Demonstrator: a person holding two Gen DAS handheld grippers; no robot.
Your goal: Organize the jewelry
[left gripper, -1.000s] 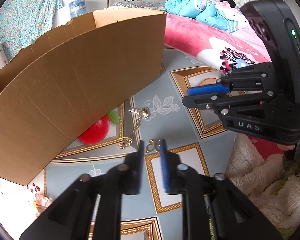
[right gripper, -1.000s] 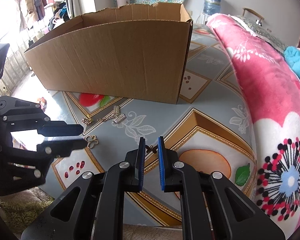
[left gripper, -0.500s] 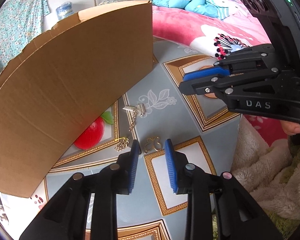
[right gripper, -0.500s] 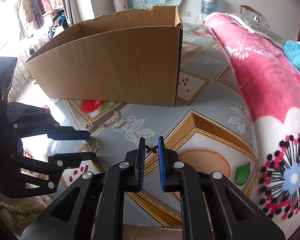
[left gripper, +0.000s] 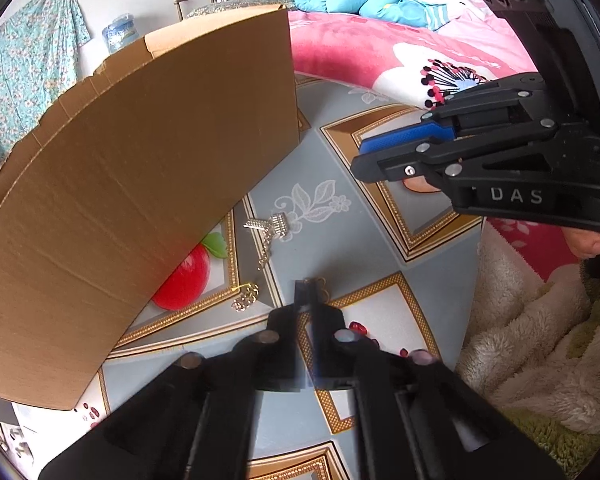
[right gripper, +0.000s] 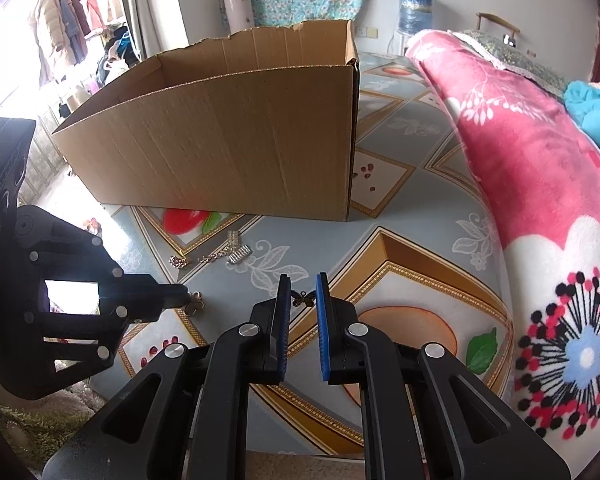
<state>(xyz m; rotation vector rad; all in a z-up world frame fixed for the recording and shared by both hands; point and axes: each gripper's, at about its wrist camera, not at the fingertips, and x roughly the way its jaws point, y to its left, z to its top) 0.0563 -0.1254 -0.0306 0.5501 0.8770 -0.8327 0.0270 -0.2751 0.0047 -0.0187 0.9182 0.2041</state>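
My left gripper is motion-blurred and its jaws look closed on a small gold clover-shaped charm lying on the patterned floor mat; it also shows from the right wrist view at the charm. My right gripper holds a narrow gap with a dark butterfly charm between its pads; whether they touch it I cannot tell. A silver chain bracelet with rhinestone bars lies beside the cardboard box.
A pink floral blanket borders the mat on the right. A fluffy cream rug lies at the near edge. The open cardboard box stands on the mat behind the jewelry.
My left gripper opened half a second ago, then moved forward and closed at the gold clover charm. My right gripper's pads have parted slightly around the butterfly charm.
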